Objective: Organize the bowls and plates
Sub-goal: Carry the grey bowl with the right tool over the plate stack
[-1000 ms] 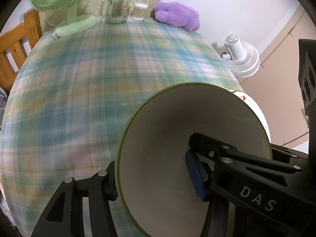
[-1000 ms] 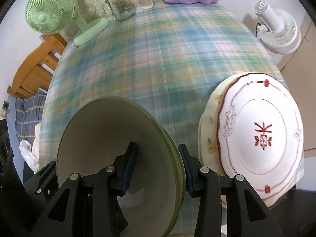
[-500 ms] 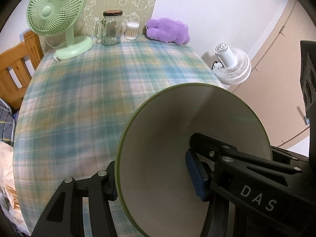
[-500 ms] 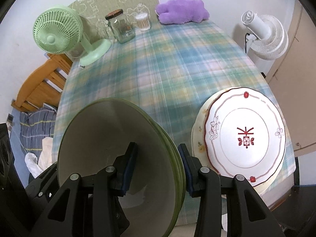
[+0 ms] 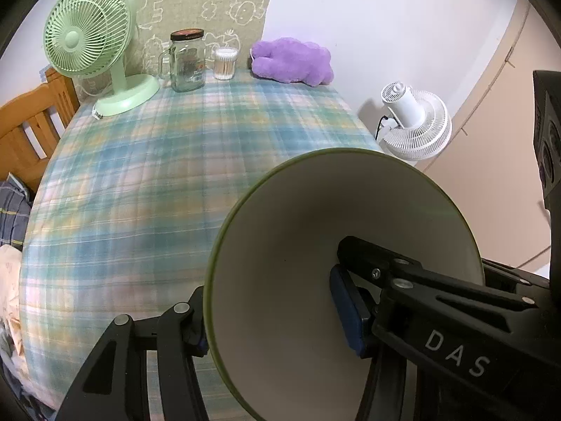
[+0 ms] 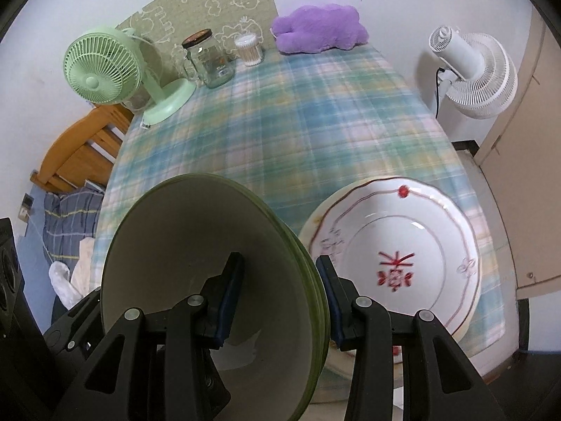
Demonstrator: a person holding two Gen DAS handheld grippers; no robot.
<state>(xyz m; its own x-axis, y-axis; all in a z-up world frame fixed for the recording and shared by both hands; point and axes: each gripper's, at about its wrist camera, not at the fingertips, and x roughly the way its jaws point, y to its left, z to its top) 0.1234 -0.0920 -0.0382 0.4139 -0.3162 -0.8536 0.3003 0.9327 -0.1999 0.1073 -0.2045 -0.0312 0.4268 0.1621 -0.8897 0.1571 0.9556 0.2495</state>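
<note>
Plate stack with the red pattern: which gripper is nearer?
Right. The right gripper grips the bowls' rim beside the plate stack, its outer finger next to the plates. The left gripper holds the opposite rim, with the bowls between it and the plates.

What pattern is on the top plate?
The top plate is white with a thin red scalloped line, small red flowers and a red central motif. Right wrist view shows it best.

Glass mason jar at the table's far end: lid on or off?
On. The glass mason jar stands upright with its dark lid seated across the mouth, clear in both wrist views.
</note>
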